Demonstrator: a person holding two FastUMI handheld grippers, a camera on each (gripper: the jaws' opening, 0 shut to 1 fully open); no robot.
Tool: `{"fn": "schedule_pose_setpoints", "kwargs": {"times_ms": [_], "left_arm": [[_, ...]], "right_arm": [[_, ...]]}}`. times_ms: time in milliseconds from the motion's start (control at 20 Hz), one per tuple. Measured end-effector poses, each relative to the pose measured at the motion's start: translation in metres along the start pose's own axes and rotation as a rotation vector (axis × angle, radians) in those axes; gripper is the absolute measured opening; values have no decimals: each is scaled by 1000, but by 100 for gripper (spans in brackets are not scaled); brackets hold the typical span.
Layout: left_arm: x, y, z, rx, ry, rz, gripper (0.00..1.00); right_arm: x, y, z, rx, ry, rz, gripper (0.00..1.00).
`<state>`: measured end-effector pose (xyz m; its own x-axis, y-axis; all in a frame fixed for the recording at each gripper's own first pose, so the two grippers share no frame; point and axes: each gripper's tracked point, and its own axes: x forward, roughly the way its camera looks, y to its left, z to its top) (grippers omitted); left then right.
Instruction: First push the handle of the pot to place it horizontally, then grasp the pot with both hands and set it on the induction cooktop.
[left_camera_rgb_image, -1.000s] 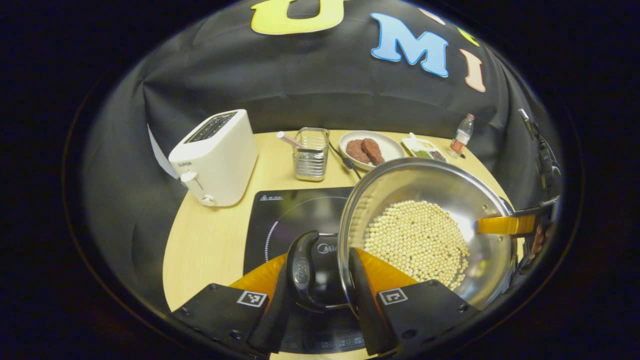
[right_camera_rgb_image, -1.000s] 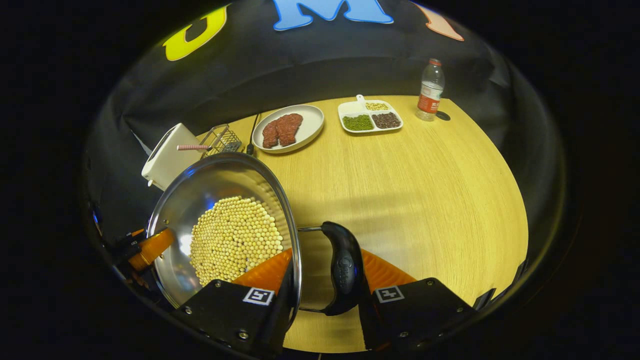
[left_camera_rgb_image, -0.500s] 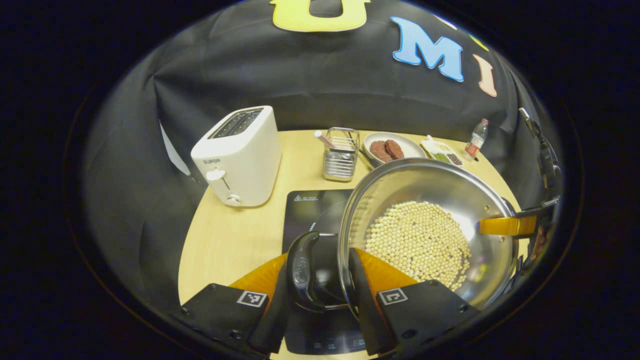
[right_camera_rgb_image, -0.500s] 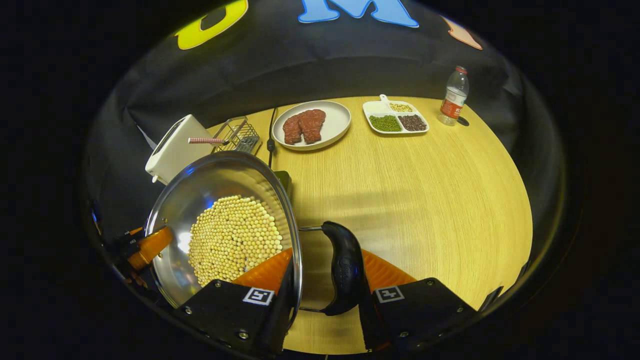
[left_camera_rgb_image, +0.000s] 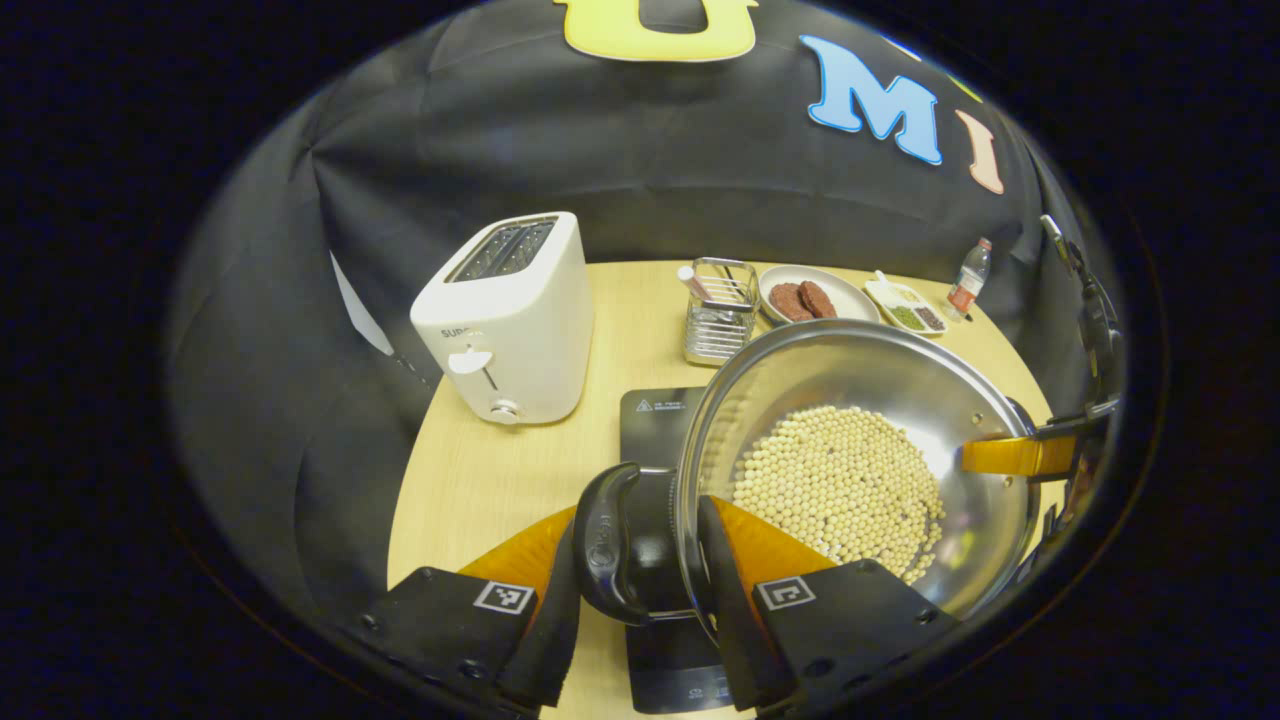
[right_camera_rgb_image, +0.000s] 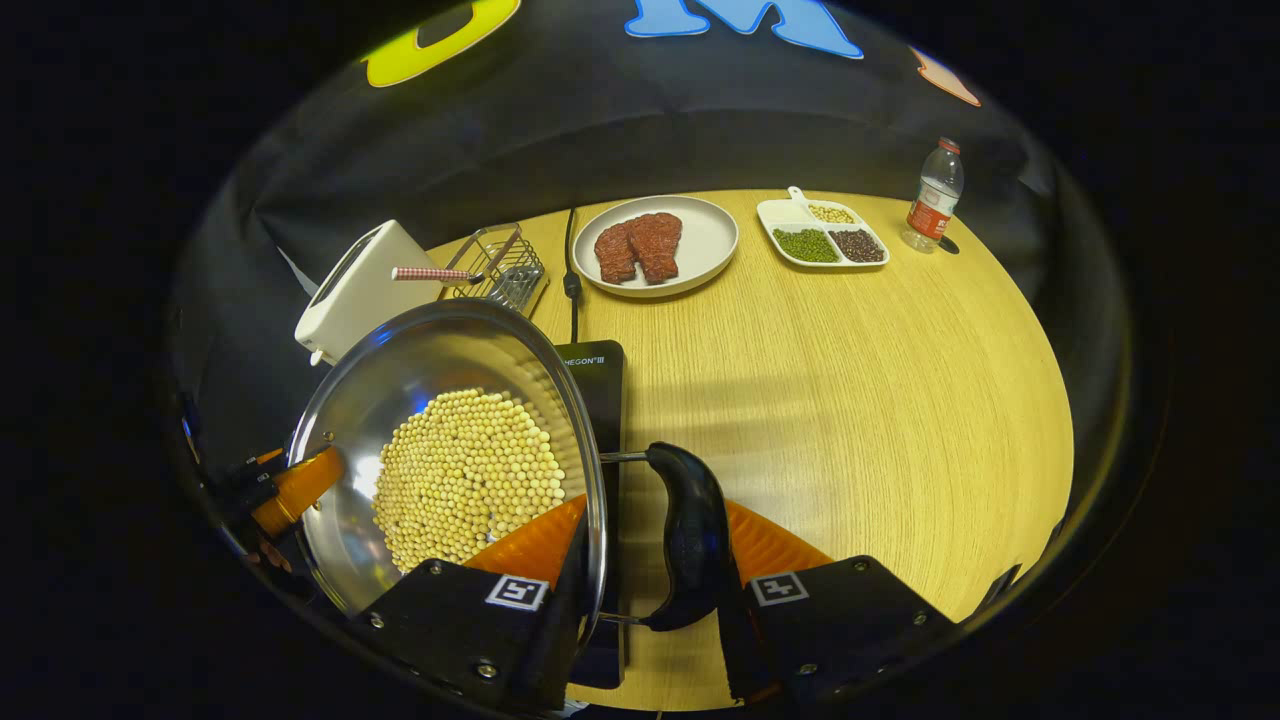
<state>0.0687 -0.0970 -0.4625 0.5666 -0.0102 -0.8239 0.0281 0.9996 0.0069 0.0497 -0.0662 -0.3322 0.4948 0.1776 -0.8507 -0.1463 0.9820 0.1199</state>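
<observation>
Big round table (right_camera_rgb_image: 850, 400), and above it the steel pot (left_camera_rgb_image: 850, 400) of pale beans, carried over the black induction cooktop (left_camera_rgb_image: 655, 415). Left gripper (left_camera_rgb_image: 640, 560) is clamped across one side handle (left_camera_rgb_image: 605, 540) and the rim; right gripper (right_camera_rgb_image: 650, 560) likewise grips its handle (right_camera_rgb_image: 690, 540). Best, I'd say: keep both sides level, lower squarely onto the cooktop. The handle-to-handle axis runs straight between the grippers, mouth up.
</observation>
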Motion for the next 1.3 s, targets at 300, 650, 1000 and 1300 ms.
{"fn": "schedule_pose_setpoints", "kwargs": {"times_ms": [300, 650, 1000, 1300], "left_arm": [[-1, 3, 5, -2, 6, 1, 63], [4, 1, 3, 6, 13, -15, 63], [6, 2, -2, 22, 2, -16, 71], [2, 4, -2, 19, -54, -27, 72]], "right_arm": [[-2, 1, 0, -6, -6, -4, 59], [-4, 2, -3, 2, -1, -14, 59], [-7, -2, -7, 2, -13, -17, 59], [-11, -4, -4, 2, -42, -5, 55]]}}
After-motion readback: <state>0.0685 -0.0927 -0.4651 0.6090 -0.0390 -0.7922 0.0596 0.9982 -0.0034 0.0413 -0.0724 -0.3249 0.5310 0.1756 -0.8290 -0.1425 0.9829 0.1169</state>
